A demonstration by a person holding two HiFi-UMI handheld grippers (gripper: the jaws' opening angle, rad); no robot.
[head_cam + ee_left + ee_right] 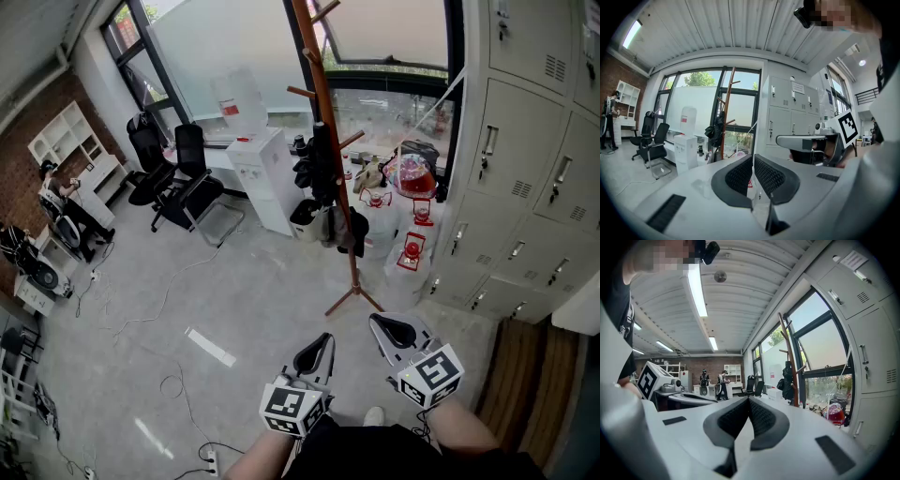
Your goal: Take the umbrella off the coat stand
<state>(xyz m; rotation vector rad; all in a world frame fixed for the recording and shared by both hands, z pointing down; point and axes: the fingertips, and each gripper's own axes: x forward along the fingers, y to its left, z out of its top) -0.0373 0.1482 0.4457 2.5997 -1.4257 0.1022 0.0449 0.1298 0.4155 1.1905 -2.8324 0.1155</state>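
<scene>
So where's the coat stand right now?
In the head view the coat stand stands upper centre by the window, with the white water dispenser to its left and the grey lockers to its right.

Glossy reddish wood coat stand (322, 103), smooth, slightly shiny grey floor (253, 309), matt pale painted-metal lockers (534, 178).

coat stand (330, 112): reddish-brown wooden pole with angled pegs, upright on splayed feet, close before the window.
umbrella (360, 234): dark, folded, hanging straight down against the pole's lower half; probably the slim black piece, outline unclear.
</scene>
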